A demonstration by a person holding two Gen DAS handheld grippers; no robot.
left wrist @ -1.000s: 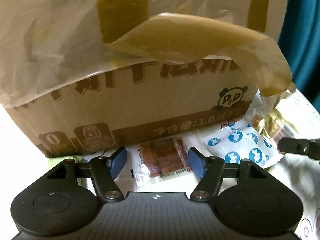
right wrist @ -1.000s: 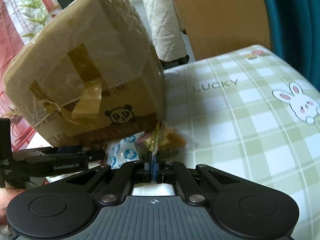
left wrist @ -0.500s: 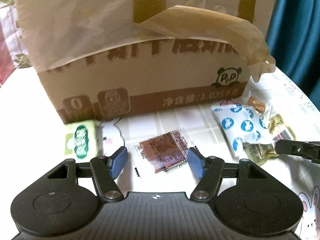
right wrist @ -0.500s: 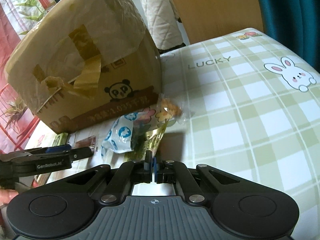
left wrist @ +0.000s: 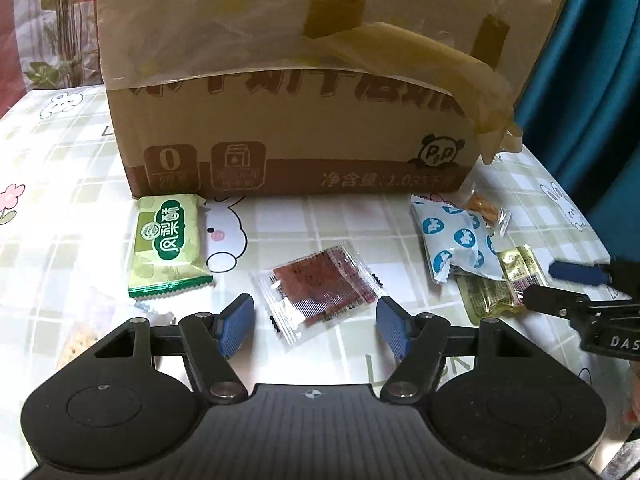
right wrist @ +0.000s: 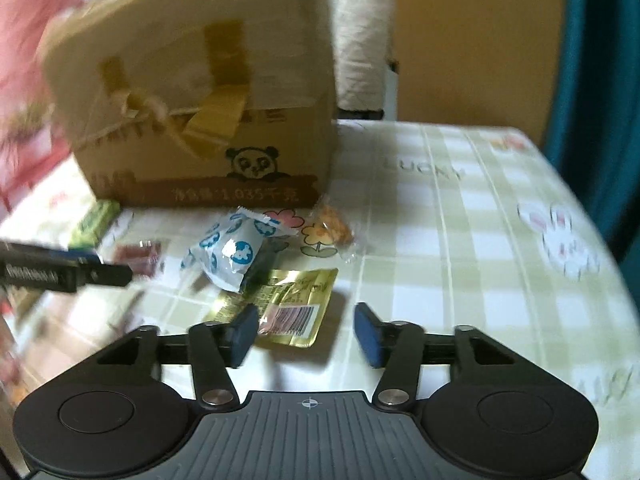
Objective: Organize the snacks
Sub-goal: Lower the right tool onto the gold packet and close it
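Several snack packets lie on the checked tablecloth before a taped cardboard box (left wrist: 296, 120). My left gripper (left wrist: 316, 330) is open, low over a clear packet of red-brown snack (left wrist: 320, 288). A green packet (left wrist: 170, 240) lies left of it. A white packet with blue dots (left wrist: 456, 240), a small orange snack packet (left wrist: 486, 210) and a gold packet (left wrist: 500, 284) lie at the right. My right gripper (right wrist: 306, 334) is open and empty, with the gold packet (right wrist: 288, 300) lying just ahead of its left finger. The box (right wrist: 200, 112) stands behind.
The checked tablecloth (right wrist: 460, 240) with rabbit prints stretches right to the table edge. A padded chair back (right wrist: 360, 40) and a wooden panel (right wrist: 472, 40) stand behind the table. A blue curtain (left wrist: 592, 80) hangs at the right. A pale packet (left wrist: 86, 332) lies at the left.
Both grippers have pulled back from the box. My right gripper was shut on the gold packet's edge and has opened; the packet now lies flat on the cloth.
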